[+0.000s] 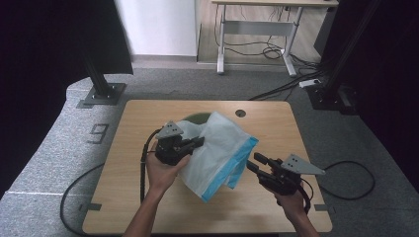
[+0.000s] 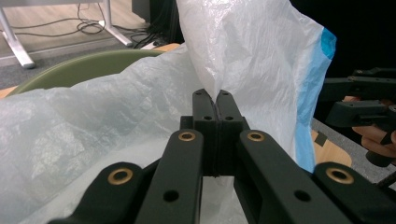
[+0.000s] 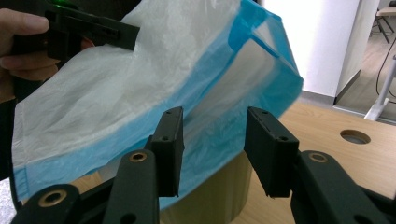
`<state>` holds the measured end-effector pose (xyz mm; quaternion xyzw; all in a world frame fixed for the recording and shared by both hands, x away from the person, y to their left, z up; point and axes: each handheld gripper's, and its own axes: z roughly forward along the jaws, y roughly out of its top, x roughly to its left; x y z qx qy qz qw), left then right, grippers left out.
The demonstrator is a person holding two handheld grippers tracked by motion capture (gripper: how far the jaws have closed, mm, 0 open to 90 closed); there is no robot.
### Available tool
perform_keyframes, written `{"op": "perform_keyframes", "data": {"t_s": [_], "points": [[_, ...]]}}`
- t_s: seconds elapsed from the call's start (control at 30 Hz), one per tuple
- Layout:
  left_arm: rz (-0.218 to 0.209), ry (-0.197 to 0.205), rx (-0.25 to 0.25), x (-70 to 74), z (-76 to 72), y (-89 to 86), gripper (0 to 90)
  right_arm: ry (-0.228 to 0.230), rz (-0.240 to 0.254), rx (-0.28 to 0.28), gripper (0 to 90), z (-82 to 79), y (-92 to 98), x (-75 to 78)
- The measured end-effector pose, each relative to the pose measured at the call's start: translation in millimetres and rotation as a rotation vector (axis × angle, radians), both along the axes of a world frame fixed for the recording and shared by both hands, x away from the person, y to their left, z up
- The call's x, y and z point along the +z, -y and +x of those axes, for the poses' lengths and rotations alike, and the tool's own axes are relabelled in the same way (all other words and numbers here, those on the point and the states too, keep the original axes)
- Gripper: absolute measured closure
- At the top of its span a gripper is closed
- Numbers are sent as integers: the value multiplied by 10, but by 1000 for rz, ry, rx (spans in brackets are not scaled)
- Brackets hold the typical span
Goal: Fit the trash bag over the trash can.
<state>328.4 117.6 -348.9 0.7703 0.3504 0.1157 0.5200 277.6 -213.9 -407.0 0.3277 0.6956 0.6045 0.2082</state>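
A light wooden table is being seen from above, its near edge at six o'clock, where the person's two forearms are coming in. Around it a grey speckled carpet is being shown, marked with a painted figure nine at nine o'clock.

At four o'clock the right gripper is being held just beside the blue-edged mouth of the bag, its jaws standing apart with nothing pressed between them; in the right gripper view the blue hem is lying just beyond the open pads, not pinched. A black cable is trailing off it onto the carpet.

At the table's centre a white plastic bag with a blue hem is being held up and draped over a green bin, whose rim is showing at twelve o'clock of the bag. The left gripper, at nine o'clock of the bag, is being kept clenched on a fold of the thin white film; in the left gripper view the jaws are pressed together with the plastic caught between them.

Farther off, a round cable hole is being seen in the tabletop at twelve o'clock. Beyond the table, black stand posts on base plates are flanking it, and a white-legged desk with loose cables beneath is standing against the far wall.
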Motion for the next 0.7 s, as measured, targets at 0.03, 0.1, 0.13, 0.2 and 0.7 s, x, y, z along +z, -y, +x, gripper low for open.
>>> {"op": "perform_keyframes", "data": {"t_s": [0.03, 0.1, 0.13, 0.2, 0.7], "points": [[-2, -2, 0, -1, 6, -4, 892, 1, -4, 1, 565, 9, -20, 3], [-10, -5, -2, -1, 17, -18, 892, 0, -18, 3, 571, 36, -71, -6], [-16, -8, -5, -1, 22, -25, 892, -2, -21, 1, 574, 46, -84, -13], [-21, -13, -7, -3, 29, -36, 892, -11, -17, 0, 579, 77, -104, -37], [-56, -33, -29, -26, 36, -147, 890, -10, -15, -11, 604, 172, -159, -94]]}}
